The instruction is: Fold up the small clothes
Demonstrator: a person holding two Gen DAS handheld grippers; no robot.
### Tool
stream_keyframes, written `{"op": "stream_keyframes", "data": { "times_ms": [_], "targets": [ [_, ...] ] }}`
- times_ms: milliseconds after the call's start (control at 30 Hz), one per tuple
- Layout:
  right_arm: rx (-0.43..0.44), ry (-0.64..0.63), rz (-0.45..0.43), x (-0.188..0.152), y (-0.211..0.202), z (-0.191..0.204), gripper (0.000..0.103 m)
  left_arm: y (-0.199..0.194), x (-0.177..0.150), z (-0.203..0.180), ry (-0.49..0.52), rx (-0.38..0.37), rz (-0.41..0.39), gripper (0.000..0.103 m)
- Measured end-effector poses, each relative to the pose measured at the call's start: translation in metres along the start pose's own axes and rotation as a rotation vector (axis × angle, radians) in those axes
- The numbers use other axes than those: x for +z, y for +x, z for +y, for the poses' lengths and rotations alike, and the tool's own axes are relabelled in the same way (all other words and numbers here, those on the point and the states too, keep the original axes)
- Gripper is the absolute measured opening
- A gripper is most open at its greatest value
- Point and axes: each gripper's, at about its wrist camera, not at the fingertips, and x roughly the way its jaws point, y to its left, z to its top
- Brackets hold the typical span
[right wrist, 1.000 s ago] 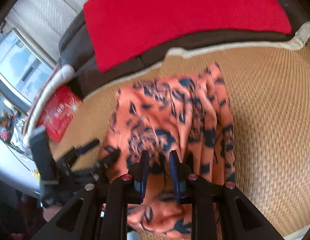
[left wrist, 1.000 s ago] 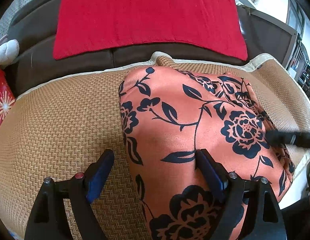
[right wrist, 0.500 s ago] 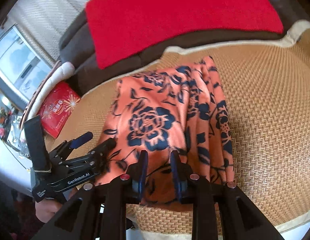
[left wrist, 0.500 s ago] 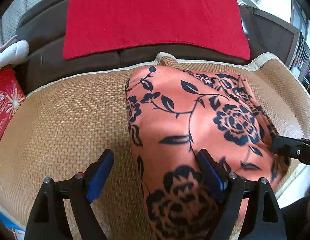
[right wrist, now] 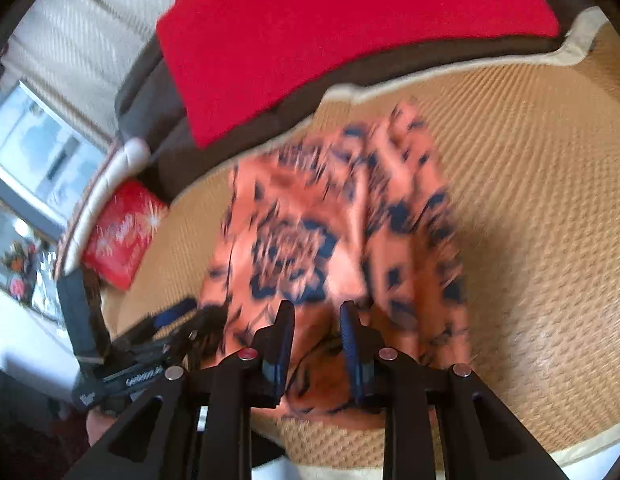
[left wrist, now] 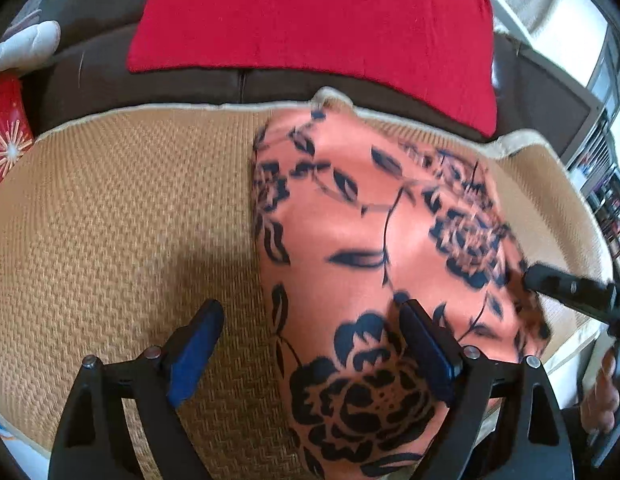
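An orange garment with dark blue flowers (left wrist: 349, 220) lies folded on a woven mat (left wrist: 110, 220). My left gripper (left wrist: 310, 316) hangs over the garment's left edge. Its jaws are wide and still opening, one pad over the mat and one over the cloth, pressing on nothing. In the right wrist view the garment (right wrist: 294, 248) is blurred. There my right gripper (right wrist: 317, 312) sits at its near edge, jaws narrow, with a fold of cloth between the pads. The right gripper (left wrist: 537, 276) also shows at the cloth's right edge. The left gripper (right wrist: 198, 312) is at the cloth's left.
A red cloth (left wrist: 310, 20) drapes the brown sofa back (left wrist: 190, 84) behind the mat. A red printed packet (right wrist: 122, 232) and a white padded item (left wrist: 22, 46) lie at the left. The mat's pale front border (right wrist: 569, 452) is near. A hand (left wrist: 597, 400) holds the right gripper.
Both views have slid a little sideways and the garment's right part is now blurred. The right gripper stays at the cloth's near edge. The left jaws stay wide.
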Motion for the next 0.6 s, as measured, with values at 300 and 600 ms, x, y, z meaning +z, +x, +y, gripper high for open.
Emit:
{"op": "stream_keyframes", "data": {
  "times_ms": [300, 600],
  "targets": [
    [0.114, 0.202, -0.145, 0.039, -0.032, -0.066, 0.083, 0.018, 0.030, 0.023, -0.090, -0.261, 0.055, 0.091],
    [0.138, 0.203, 0.041, 0.045, 0.021, -0.066, 0.079, 0.037, 0.030, 0.012, -0.078, -0.277, 0.102, 0.090]
  ]
}}
